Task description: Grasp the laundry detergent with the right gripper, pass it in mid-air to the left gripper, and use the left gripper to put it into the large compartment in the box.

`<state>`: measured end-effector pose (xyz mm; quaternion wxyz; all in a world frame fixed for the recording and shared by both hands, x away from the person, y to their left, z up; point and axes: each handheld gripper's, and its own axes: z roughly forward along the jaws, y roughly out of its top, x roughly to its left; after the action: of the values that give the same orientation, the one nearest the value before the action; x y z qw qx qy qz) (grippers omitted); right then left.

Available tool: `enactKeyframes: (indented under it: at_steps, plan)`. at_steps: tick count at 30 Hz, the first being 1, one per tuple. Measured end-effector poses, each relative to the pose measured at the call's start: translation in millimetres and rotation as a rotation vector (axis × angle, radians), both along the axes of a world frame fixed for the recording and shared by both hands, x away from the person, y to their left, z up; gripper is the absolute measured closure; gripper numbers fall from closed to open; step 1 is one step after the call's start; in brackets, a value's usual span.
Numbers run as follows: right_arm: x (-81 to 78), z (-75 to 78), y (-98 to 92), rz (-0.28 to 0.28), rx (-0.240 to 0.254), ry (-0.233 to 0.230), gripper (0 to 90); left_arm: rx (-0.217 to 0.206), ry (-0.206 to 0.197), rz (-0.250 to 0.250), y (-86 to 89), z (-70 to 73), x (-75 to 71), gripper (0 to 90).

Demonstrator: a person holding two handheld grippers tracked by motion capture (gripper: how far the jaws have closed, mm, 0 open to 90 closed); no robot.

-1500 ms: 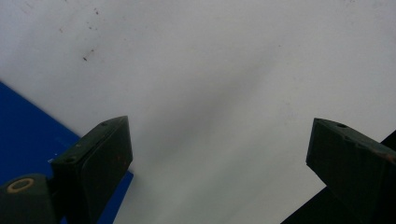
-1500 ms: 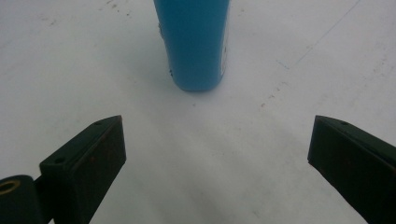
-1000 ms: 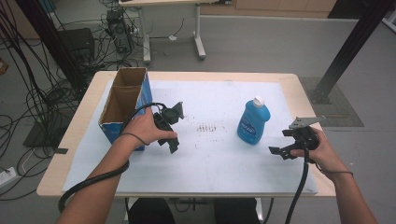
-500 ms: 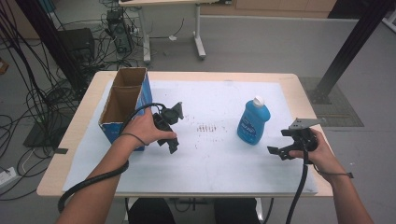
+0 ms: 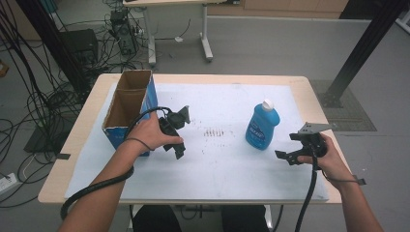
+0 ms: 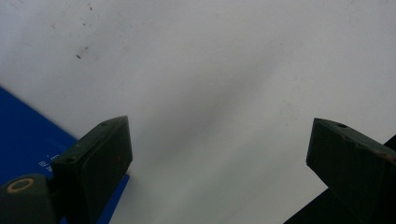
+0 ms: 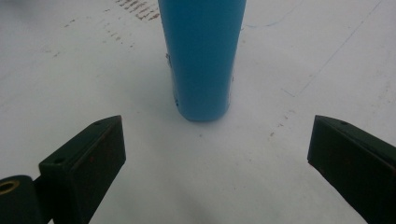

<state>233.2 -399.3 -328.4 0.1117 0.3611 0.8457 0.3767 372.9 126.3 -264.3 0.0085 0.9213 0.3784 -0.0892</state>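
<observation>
Ahead, right gripper (image 5: pixel 290 147) gapes at blue bottle (image 5: pixel 261 126), label unreadable; left gripper (image 5: pixel 179 133) open too

Two handheld grippers, both matte black. The left gripper (image 5: pixel 180 130) has a thick black cable looping up behind it and trailing along the bare forearm. The right gripper (image 5: pixel 292 147) carries a grey three-cornered plate on top, with a black cable hanging below. Each jaw is a blocky wedge with small screw holes; a brass-coloured ring sits beside one jaw. No sleeves cover the forearms.
</observation>
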Motion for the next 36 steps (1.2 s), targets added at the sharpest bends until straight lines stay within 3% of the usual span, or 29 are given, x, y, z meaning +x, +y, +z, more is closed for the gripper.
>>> enactKeyframes:
  at_steps: [36]
  plan:
    - [-7.8,-21.9,7.8,-0.028,0.077,-0.079,3.9,-0.006,-0.009,0.020,0.5,-3.2,-1.4,7.1]
